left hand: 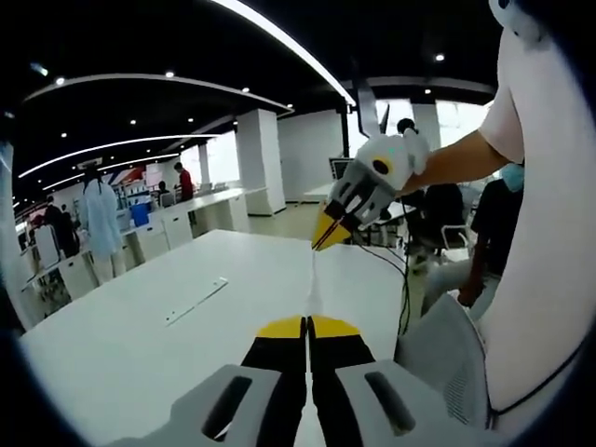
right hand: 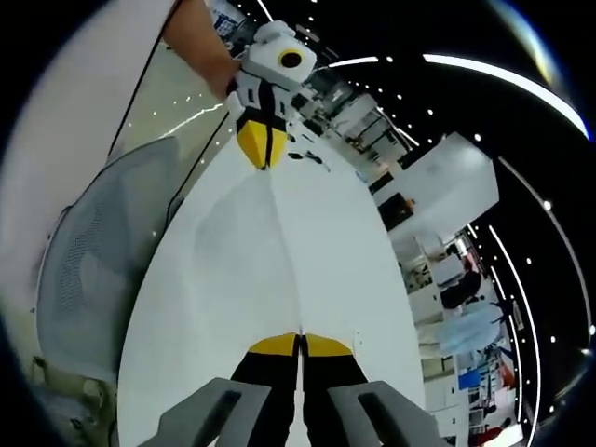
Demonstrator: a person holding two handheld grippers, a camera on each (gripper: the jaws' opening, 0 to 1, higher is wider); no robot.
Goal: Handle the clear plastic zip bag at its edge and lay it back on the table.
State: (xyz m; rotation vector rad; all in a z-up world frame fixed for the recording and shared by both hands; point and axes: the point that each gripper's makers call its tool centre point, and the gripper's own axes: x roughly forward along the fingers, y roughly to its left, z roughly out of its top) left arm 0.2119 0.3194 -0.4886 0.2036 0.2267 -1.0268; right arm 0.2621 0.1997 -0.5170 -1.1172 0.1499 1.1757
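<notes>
With both claws pressed together on opposite edges, the clear plastic zip bag (right hand: 273, 261) hangs edge-on, stretched taut between left claw (left hand: 306, 324) and right claw (right hand: 300, 341) above the white bench (left hand: 140, 335). Pulling harder could slip an edge free. Bag reads only as a thin, near-invisible line.

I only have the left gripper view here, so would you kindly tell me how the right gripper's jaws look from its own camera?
Observer: The right gripper has its yellow-tipped jaws shut together, pinching the clear bag by its edge.
Operator: Thank you. How does my left gripper look from the front?
Observer: The left gripper is shut on the same bag edge, which runs as a straight thin line between the two grippers.
</notes>
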